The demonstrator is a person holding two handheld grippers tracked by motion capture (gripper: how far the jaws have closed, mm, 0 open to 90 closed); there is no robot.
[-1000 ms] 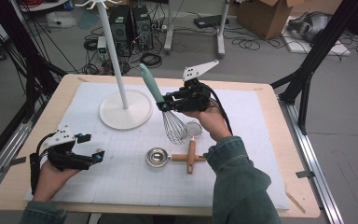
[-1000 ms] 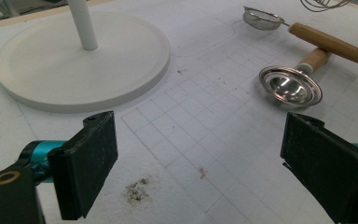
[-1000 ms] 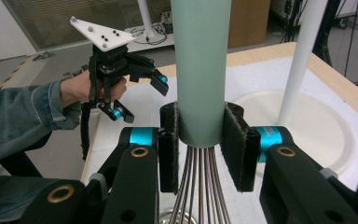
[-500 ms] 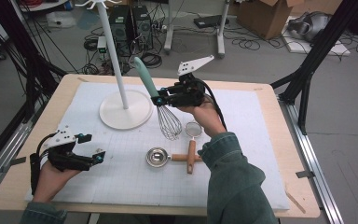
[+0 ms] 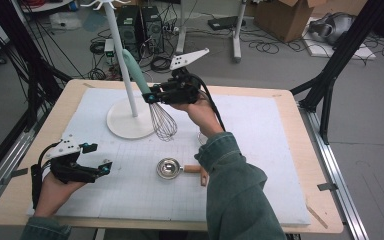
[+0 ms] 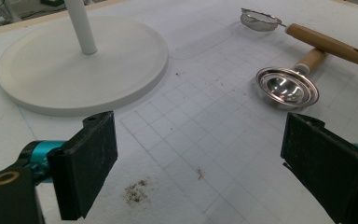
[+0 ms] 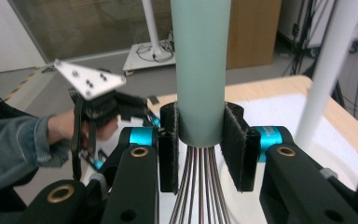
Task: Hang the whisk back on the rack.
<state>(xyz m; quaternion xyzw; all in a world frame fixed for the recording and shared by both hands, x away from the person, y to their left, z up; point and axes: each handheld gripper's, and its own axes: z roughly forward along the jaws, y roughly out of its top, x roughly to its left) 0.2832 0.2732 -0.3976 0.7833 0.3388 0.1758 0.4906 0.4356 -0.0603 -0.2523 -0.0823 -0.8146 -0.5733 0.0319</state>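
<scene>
Right tongs [image 5: 152, 96] pinch whisk [image 5: 150, 100] by its green handle, held in the air at 12 o'clock over the mat [image 5: 260, 130] beside the white stand [image 5: 130, 120], while left tongs [image 5: 100, 159] rest spread at 8 o'clock, gripping nothing.

Overhead table view; two close tool-mounted cameras

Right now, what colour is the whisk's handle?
Pale mint green; the handle shows best in the right gripper view.
</scene>
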